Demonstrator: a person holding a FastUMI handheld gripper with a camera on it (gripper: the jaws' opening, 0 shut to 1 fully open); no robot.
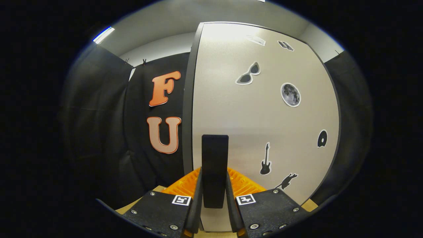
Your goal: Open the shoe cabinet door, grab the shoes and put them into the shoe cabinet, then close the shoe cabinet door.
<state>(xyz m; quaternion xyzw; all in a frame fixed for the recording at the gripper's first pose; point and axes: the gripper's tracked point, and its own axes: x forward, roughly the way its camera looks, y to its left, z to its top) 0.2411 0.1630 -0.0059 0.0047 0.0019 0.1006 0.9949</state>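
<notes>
Black cloth wall point(109, 132) fills the left of frame. Cabinet door point(251, 125) takes centre and right, pale panel with dark edge, stickers scattered on its right half: sunglasses point(248, 74), moon point(290, 95), guitar point(265, 159). Gripper point(214, 190) at bottom centre, fingers closed on the dark upright handle point(214, 158) of the door, one finger each side, pressing it.
</notes>
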